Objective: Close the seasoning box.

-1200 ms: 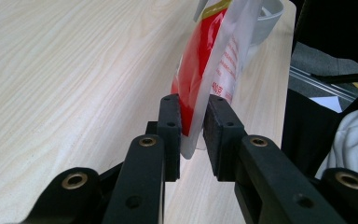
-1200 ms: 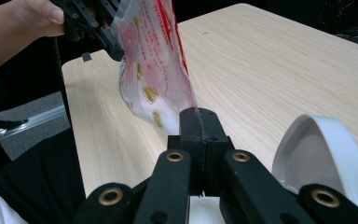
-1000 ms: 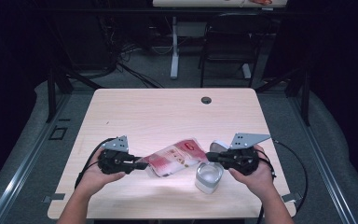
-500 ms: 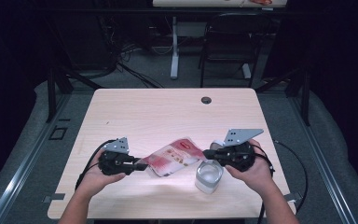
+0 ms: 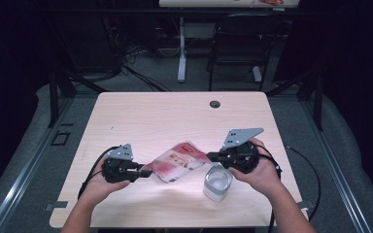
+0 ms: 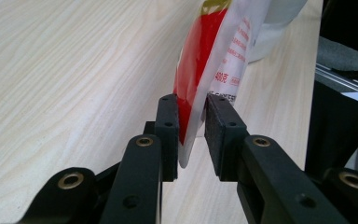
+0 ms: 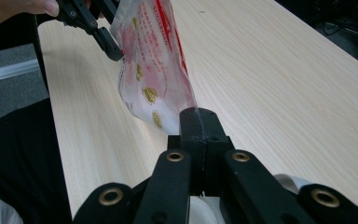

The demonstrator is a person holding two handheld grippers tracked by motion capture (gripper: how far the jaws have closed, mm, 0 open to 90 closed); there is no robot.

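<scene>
High view: the right tongs (image 5: 212, 157) pinch the red snack bag (image 5: 178, 161). The left tongs (image 5: 145, 173) have just been loosening, bag edge between them. A clear cup (image 5: 218, 182) stands just beside on the surface (image 5: 165, 116).

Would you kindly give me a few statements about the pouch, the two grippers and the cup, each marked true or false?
1. The right gripper is clamped on an edge of the red and white pouch. True.
2. The left gripper squeezes the pouch tightly. False: the pouch's corner sits between its jaws, which have just been opening, with a gap showing at one pad.
3. The clear cup stands on the table below the right gripper. True.
4. The pouch lies flat on the table. False: it is stretched in the air between the two grippers.
</scene>
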